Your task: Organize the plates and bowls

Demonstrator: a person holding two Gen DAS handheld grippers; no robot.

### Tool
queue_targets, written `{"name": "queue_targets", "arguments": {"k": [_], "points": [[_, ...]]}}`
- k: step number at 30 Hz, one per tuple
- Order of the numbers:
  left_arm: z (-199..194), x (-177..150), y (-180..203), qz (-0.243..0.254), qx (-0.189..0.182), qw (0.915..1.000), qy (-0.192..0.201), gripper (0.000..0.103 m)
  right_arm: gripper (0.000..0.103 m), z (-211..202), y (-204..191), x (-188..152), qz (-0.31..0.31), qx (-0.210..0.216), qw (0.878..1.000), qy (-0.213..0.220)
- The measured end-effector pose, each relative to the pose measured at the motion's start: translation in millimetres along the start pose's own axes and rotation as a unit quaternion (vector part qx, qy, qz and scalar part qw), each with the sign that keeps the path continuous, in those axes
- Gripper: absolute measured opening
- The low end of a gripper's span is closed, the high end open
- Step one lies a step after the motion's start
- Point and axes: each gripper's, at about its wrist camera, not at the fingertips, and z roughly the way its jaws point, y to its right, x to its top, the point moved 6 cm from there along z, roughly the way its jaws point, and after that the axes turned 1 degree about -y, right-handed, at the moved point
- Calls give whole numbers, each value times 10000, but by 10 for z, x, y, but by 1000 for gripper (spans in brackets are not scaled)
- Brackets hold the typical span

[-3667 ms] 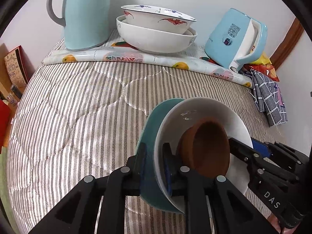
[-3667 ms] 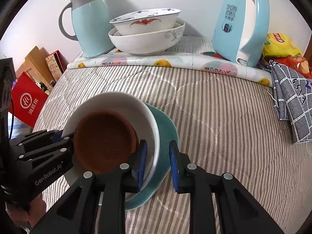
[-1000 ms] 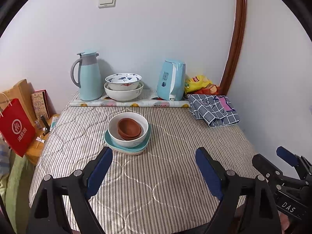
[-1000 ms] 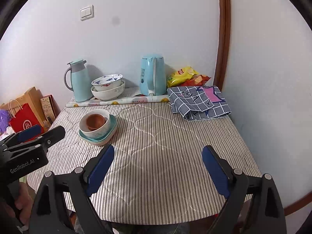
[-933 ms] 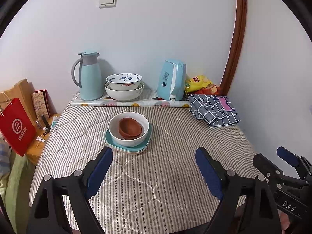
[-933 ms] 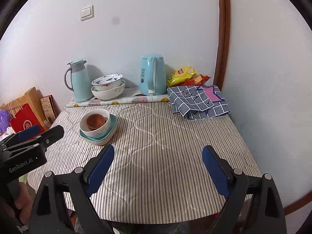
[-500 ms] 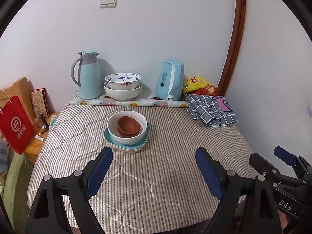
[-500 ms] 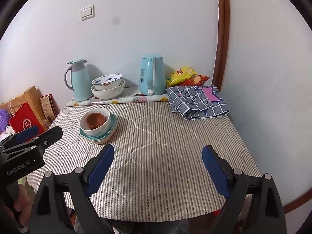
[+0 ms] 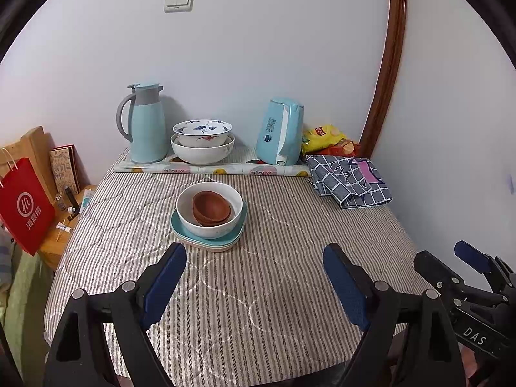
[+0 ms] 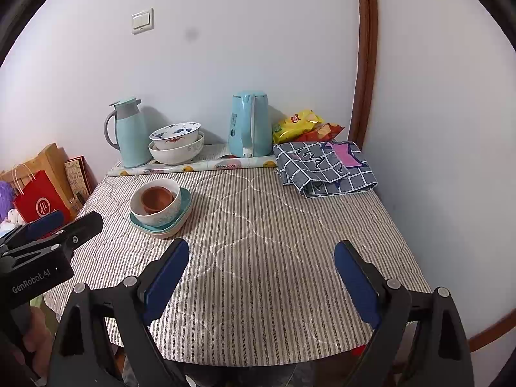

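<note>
Both grippers pulled back from stacked bowls (image 9: 209, 209), left gripper (image 9: 254, 272) spread empty, right gripper (image 10: 262, 269) likewise

Soft, even indoor light, moderately bright, no glare. Faint shadow on the wall (image 10: 225, 64) right of the thermal jug (image 10: 127, 133) and behind the kettle (image 10: 250, 124); soft shade right of the stacked dishes (image 9: 209, 214). Strong fisheye bending: door frame (image 9: 385, 64) curved, black vignette in all corners. Sharp centre, slight softening toward the rims, mild grain.
</note>
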Motion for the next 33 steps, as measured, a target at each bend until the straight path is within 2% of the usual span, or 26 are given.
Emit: {"name": "queue_targets", "arguments": {"k": [33], "points": [[-21,-7,16,-18,-2,10000,11,87,91,5,8,7,16,-9,10000,-11]]}}
